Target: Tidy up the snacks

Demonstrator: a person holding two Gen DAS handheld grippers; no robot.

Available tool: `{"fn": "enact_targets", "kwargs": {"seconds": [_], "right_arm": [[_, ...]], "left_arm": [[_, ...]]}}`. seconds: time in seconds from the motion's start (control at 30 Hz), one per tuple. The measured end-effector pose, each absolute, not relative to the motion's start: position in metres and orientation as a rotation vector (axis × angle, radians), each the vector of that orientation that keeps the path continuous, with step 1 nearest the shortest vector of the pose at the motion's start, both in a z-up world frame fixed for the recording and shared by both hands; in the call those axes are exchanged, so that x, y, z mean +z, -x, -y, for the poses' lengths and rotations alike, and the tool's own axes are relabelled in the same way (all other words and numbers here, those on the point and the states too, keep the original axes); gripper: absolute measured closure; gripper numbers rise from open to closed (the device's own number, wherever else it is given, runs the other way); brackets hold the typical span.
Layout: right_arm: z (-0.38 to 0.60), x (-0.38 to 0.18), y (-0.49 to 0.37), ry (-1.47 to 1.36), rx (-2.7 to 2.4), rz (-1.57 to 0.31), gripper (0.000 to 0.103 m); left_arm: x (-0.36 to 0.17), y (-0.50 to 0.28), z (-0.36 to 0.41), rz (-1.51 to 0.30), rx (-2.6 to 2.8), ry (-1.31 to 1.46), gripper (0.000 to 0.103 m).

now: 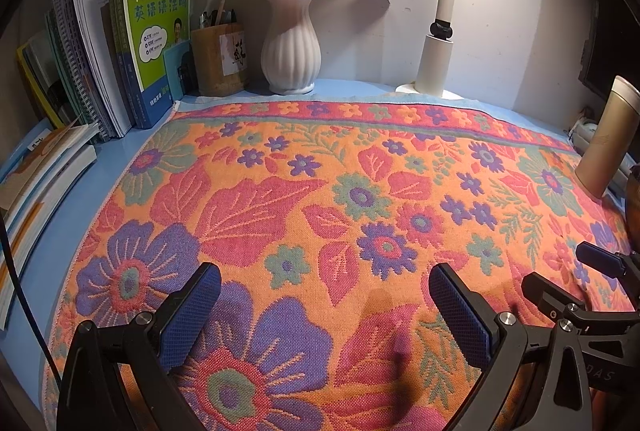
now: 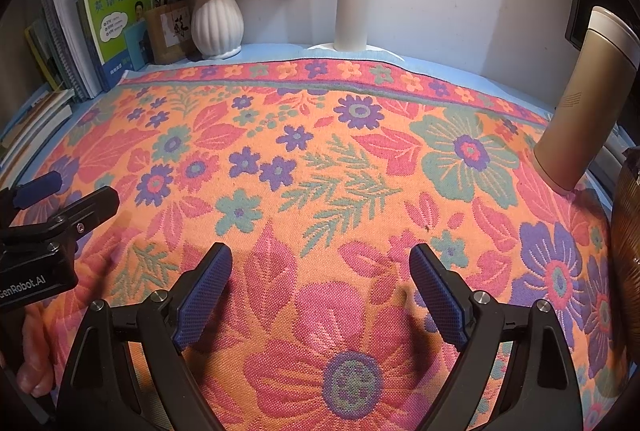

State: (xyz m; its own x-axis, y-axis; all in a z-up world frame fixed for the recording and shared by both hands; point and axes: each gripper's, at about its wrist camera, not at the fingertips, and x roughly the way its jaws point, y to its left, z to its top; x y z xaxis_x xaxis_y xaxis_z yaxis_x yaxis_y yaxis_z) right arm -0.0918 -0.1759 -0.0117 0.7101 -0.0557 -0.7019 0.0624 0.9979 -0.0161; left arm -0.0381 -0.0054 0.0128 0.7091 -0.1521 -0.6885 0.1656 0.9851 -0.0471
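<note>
Your left gripper (image 1: 325,295) hangs low over the near part of the floral cloth (image 1: 320,191), and its blue pads (image 1: 192,311) stand wide apart with nothing between them. Your right gripper (image 2: 320,275) is just beside it, over the near edge of the same cloth, also spread wide and holding nothing. No snack shows in either view, so I cannot tell where the snacks lie relative to your grippers. On the right edge of the cloth stands a tall beige tumbler (image 2: 580,103), well apart from both grippers, and beside it, at the very edge of the right view, is a brown ribbed thing (image 2: 626,223) that I cannot identify. Along the far edge of the surface stand the white vase (image 1: 291,43) with flowers, a wooden pen holder (image 1: 218,59), the white lamp base (image 2: 351,19), and a row of books (image 1: 120,51) in the far left corner.
</note>
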Motion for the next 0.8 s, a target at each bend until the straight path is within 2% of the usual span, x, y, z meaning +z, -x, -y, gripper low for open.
{"fn": "enact_targets", "kwargs": {"seconds": [0.8], "right_arm": [[0.1754,-0.0148,0.0891,0.000,-0.065,-0.789,0.012]], "left_arm": [[0.0161,0.0474,0.0015,-0.729,-0.178,0.026,0.000]]}}
